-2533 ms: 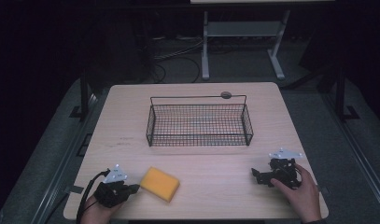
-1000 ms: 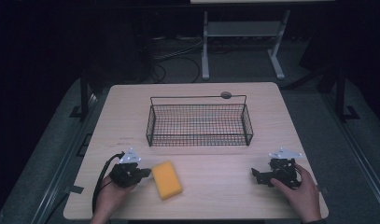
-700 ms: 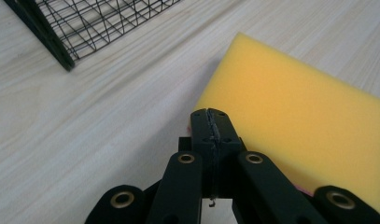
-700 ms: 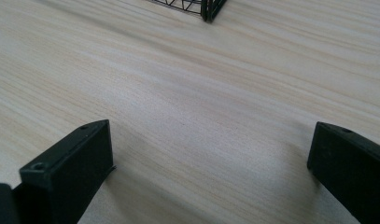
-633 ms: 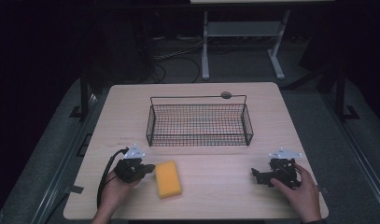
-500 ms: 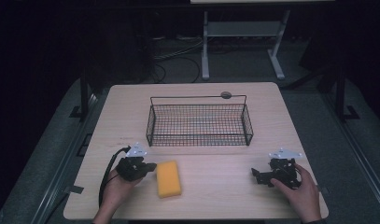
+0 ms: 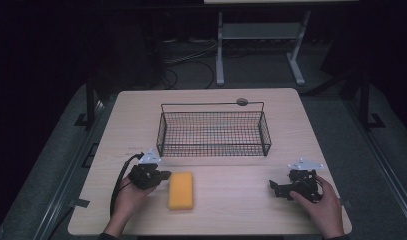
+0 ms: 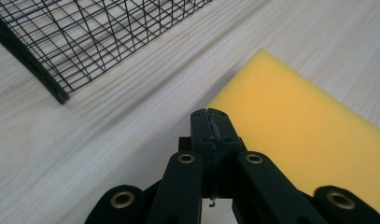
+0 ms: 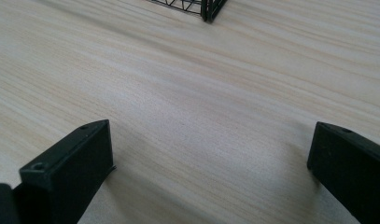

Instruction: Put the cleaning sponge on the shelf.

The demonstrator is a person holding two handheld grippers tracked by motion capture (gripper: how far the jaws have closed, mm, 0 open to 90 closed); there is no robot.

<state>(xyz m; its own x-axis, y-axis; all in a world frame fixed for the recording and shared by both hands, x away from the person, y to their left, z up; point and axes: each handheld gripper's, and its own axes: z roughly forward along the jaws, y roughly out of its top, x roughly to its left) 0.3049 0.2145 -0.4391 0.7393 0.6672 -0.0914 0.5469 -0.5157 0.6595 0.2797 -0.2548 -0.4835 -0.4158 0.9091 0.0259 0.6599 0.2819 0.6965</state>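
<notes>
at the lower left of the high view, the left gripper (image 7: 163,175) rests on the table with a hand behind it, its jaws pressed flat together with nothing between them; in the left gripper view the closed tips (image 8: 211,123) sit right at the near edge of the yellow sponge (image 8: 304,135), and whether they actually touch it is hard to tell. the sponge (image 7: 181,190) lies flat on the wood in the lower middle of the high view, just beside that gripper and in front of the wire basket (image 7: 213,150), outside it. at the lower right, the right gripper (image 7: 276,187) sits on the table under the other hand (image 7: 321,207), well apart from the sponge; in the right gripper view its two black jaws stand spread wide at the bottom corners, with bare tabletop between them. the far end of the sponge is cut off by the right edge of the left gripper view, the basket (image 8: 85,42) shows there as one corner at the upper left, and a sliver of its wire corner (image 9: 208,9) shows at the top of the right gripper view. both forearms are cut off at the bottom of the high view. the table (image 7: 231,210) is pale wood grain with a small round dark fitting (image 7: 242,102) near its far edge; around it the room is dark, with grey flooring, loose cables (image 7: 191,55) and a light metal stand (image 7: 258,45) behind.
</notes>
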